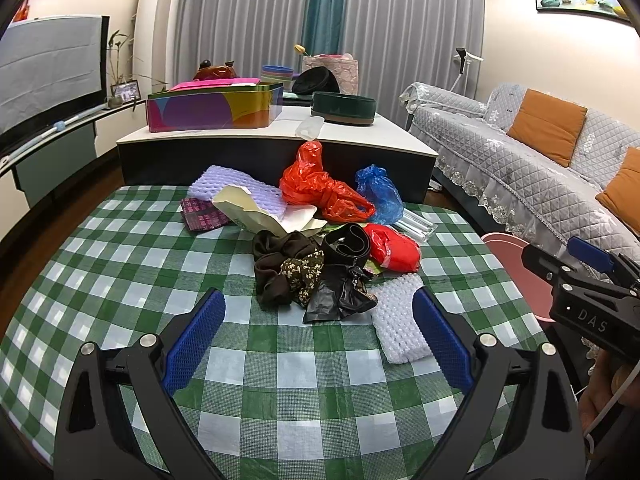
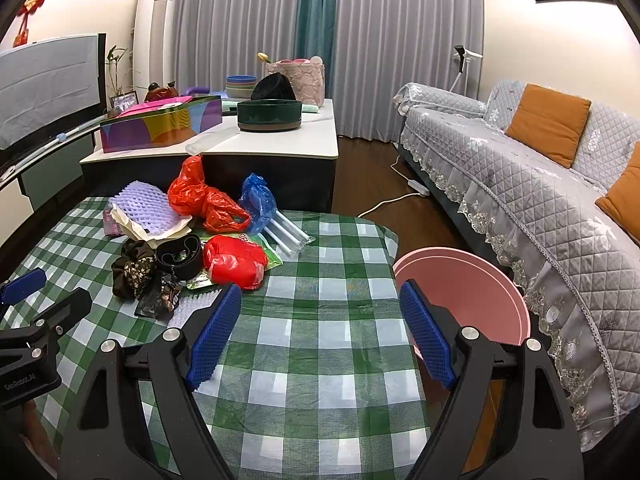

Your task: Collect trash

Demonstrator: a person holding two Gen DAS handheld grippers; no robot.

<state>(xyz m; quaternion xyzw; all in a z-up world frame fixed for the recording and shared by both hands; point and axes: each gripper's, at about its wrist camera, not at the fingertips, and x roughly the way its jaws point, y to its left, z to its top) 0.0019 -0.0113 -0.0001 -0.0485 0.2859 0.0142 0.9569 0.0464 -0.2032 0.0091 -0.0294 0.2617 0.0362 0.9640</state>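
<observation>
A pile of trash lies on the green checked table [image 1: 280,380]: an orange-red plastic bag [image 1: 320,184], a blue bag [image 1: 378,192], a red bag [image 1: 394,250], a black wrapper [image 1: 340,296], brown cloth [image 1: 280,264], white foam net [image 1: 400,320], purple foam net [image 1: 236,188] and torn paper [image 1: 256,210]. My left gripper [image 1: 318,332] is open and empty, just short of the black wrapper. My right gripper [image 2: 320,328] is open and empty over the table's right part, beside a pink bin [image 2: 468,292]. The pile also shows in the right wrist view [image 2: 236,260].
A low dark table [image 1: 360,136] with a colourful box [image 1: 212,108] and a green round tin [image 1: 344,108] stands behind. A grey sofa [image 2: 540,184] with orange cushions runs along the right. Clear tubes [image 2: 286,232] lie by the blue bag.
</observation>
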